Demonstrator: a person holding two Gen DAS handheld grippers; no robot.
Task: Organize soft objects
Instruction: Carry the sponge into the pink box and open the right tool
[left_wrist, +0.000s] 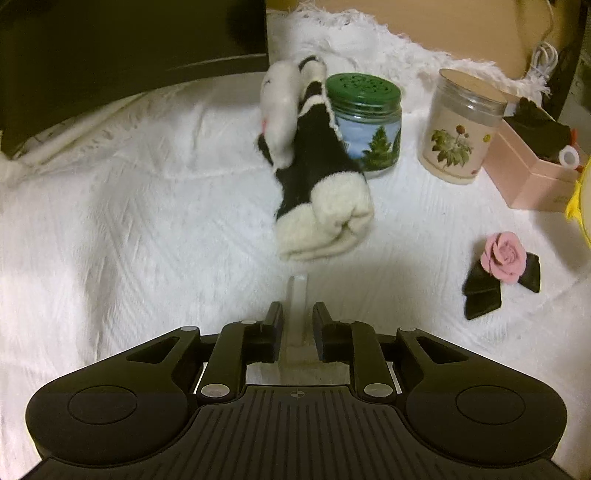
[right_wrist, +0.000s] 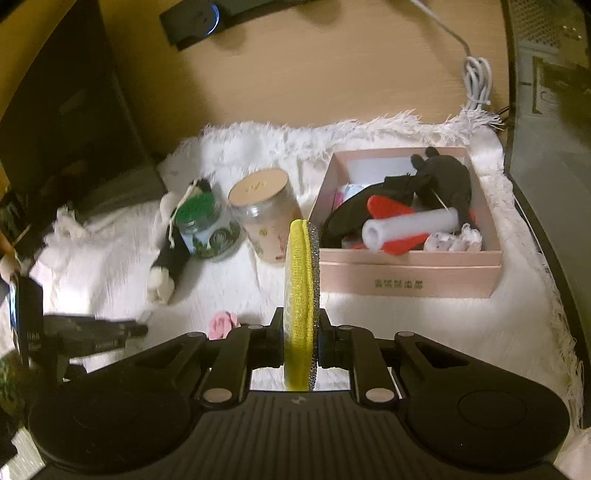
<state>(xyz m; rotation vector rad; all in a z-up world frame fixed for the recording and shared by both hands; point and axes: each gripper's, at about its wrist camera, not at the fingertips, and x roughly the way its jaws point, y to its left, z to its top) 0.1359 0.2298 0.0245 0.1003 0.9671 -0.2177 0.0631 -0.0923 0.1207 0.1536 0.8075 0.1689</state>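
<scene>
My left gripper (left_wrist: 297, 314) is nearly shut on a thin clear tag (left_wrist: 295, 295) fixed to a black-and-white plush toy (left_wrist: 314, 177), which lies against a green-lidded jar (left_wrist: 364, 122). The plush also shows in the right wrist view (right_wrist: 170, 251). My right gripper (right_wrist: 300, 325) is shut on a flat yellow sponge pad (right_wrist: 300, 280) held edge-on, above the cloth just in front of a pink box (right_wrist: 410, 273). The box holds several soft items, among them a black plush (right_wrist: 443, 177) and a white roll (right_wrist: 410, 225). A pink felt rose (left_wrist: 504, 258) lies on the cloth.
A floral-print jar (left_wrist: 458, 129) stands beside the green-lidded jar. A white fringed cloth (left_wrist: 129, 221) covers the wooden desk (right_wrist: 332, 74). A white cable (right_wrist: 478, 81) lies at the back right. A dark monitor base (left_wrist: 129, 40) stands at the back left.
</scene>
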